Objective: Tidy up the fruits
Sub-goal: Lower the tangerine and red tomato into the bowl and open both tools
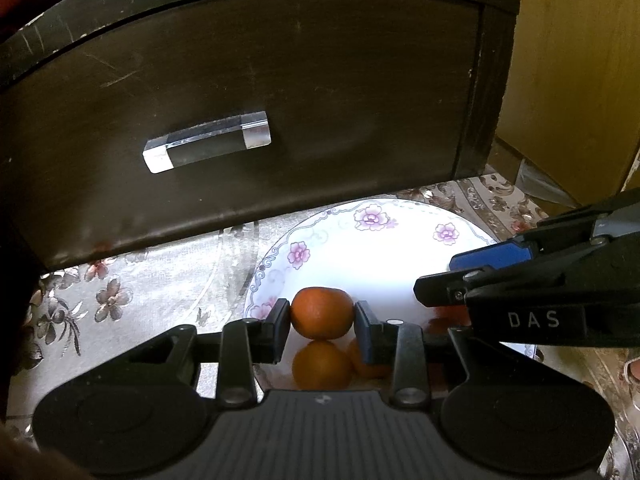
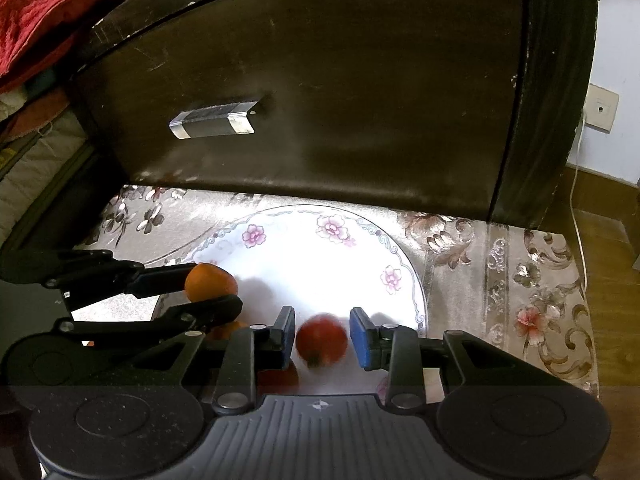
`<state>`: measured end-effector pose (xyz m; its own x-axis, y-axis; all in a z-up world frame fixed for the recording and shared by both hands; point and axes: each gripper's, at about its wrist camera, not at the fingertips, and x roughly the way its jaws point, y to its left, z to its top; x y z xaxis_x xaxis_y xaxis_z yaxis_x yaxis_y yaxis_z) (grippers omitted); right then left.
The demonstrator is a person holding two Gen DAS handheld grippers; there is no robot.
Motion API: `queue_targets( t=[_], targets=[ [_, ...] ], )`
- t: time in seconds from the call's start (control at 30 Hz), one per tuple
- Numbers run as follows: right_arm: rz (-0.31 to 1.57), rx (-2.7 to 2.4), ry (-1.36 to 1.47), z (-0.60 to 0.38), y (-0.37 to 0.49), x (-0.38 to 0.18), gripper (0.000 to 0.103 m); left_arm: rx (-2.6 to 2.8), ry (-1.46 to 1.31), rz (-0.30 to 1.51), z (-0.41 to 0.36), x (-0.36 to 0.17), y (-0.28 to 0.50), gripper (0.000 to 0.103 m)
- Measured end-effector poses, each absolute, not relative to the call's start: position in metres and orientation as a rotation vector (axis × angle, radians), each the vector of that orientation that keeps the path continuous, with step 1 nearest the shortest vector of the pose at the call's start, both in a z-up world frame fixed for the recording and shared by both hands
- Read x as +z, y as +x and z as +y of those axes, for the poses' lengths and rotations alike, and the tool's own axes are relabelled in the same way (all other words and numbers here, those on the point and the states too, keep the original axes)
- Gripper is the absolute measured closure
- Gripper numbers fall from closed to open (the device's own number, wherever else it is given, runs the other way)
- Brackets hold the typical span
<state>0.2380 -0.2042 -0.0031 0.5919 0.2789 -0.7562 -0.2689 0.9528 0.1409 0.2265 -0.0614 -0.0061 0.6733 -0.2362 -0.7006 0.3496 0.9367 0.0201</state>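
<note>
My left gripper point(image 1: 322, 316) is shut on an orange tangerine point(image 1: 322, 312), held just above the near rim of a white flowered plate point(image 1: 372, 216). Two more orange fruits point(image 1: 320, 366) lie on the plate under it. In the right wrist view the left gripper point(image 2: 216, 286) comes in from the left with the tangerine point(image 2: 210, 280). My right gripper point(image 2: 322, 340) hangs over the plate point(image 2: 332, 226) with a blurred red fruit point(image 2: 322, 340) between its jaws and a small gap on each side. The right gripper point(image 1: 434, 276) reaches in from the right.
A dark cabinet drawer front point(image 1: 280, 80) with a clear handle point(image 1: 206, 142) stands right behind the plate. A floral cloth point(image 2: 500, 260) covers the table, whose edge lies to the right. A red towel point(image 2: 36, 20) sits at top left, a wall socket point(image 2: 600, 108) at right.
</note>
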Motion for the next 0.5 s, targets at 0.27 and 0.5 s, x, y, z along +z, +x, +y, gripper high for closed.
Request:
queue_targets(
  t=[0.27, 0.5],
  targets=[
    [0.87, 0.312, 0.011, -0.204, 0.234, 0.001, 0.072, -0.339, 0.161, 0.754, -0.06, 0.002, 0.22, 0.062],
    [0.852, 0.31, 0.006, -0.204, 0.223, 0.009, 0.072, -0.341, 0.161, 0.747, -0.057, 0.01, 0.209, 0.061]
  ],
)
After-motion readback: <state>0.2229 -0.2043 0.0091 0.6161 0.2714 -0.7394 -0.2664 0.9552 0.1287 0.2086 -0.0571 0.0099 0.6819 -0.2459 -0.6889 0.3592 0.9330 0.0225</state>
